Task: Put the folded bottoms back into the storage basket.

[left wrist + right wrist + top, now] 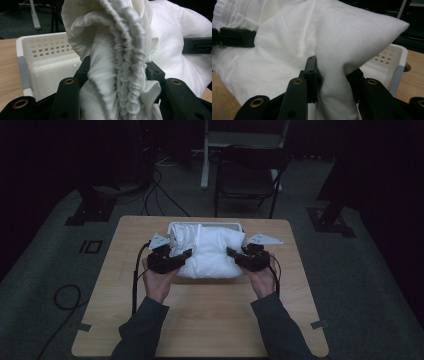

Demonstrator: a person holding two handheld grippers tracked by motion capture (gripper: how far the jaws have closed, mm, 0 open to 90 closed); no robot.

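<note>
**Both grippers clamped on white bundle at basket**

High view, nearest first: two grey sleeves come in from the bottom edge, hands on the wooden table (200, 315). Left gripper (181, 256) and right gripper (234, 254) pinch opposite ends of a white cloth bundle (210, 252) mid-table. Bundle sits against and partly over the near side of a white basket (205, 225).

Left gripper view adds detail: jaws closed on a ruffled, elastic-looking seam of the cloth (125, 62), fabric bunched thick between the pads. Basket wall (47, 47) behind shows rows of round holes and a grey corner strip; the other gripper's black jaw (197, 45) sits far right against the cloth.

Right gripper view: jaws tight on a smooth folded corner (337, 82), which peaks up to the right. Perforated basket rim (392, 58) just behind.

Surface: light wood grain, tape tabs at the near edges. Room: dark, grey floor, loose cables left, black folding chair (250, 175) beyond the table, white stand post behind it.
</note>
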